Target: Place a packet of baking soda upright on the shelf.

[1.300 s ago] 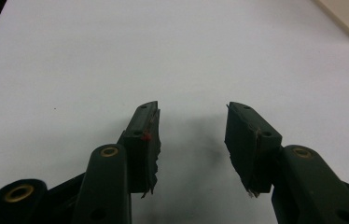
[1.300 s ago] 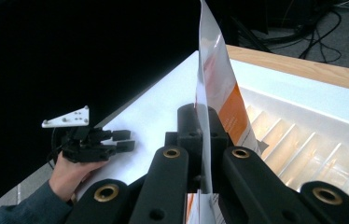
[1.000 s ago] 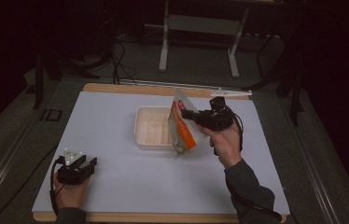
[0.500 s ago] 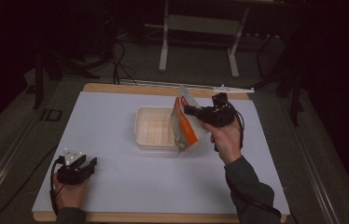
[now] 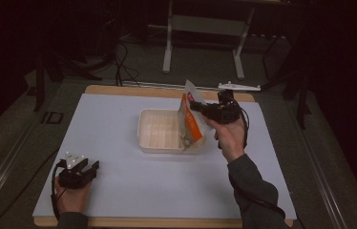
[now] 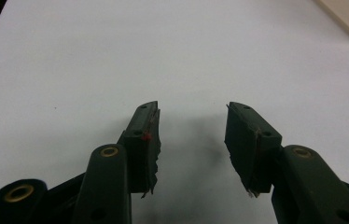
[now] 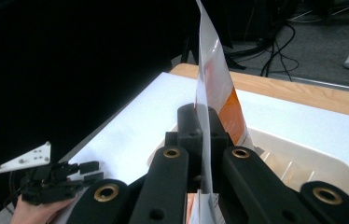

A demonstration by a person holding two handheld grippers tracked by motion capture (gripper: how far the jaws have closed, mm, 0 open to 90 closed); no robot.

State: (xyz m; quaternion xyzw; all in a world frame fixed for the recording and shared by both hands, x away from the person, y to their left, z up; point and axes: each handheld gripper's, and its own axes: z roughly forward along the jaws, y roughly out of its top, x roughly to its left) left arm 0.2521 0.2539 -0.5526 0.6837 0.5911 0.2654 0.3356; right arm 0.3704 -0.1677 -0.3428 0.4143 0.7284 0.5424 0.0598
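Tray point(image 5: 160, 136): cream, shallow, ribbed floor, set on the white table point(image 5: 119, 191) near its middle. Pouch point(image 5: 190, 119): white and orange, held upright and tilted, its lower end resting inside the tray's right end. Right gripper point(image 5: 196, 108): jaws clamped flat on the pouch's upper part, just above the tray's right rim. Left gripper point(image 5: 88, 168): rested on the table well apart from the tray, toward the near left corner; jaws spread wide, nothing gripped.
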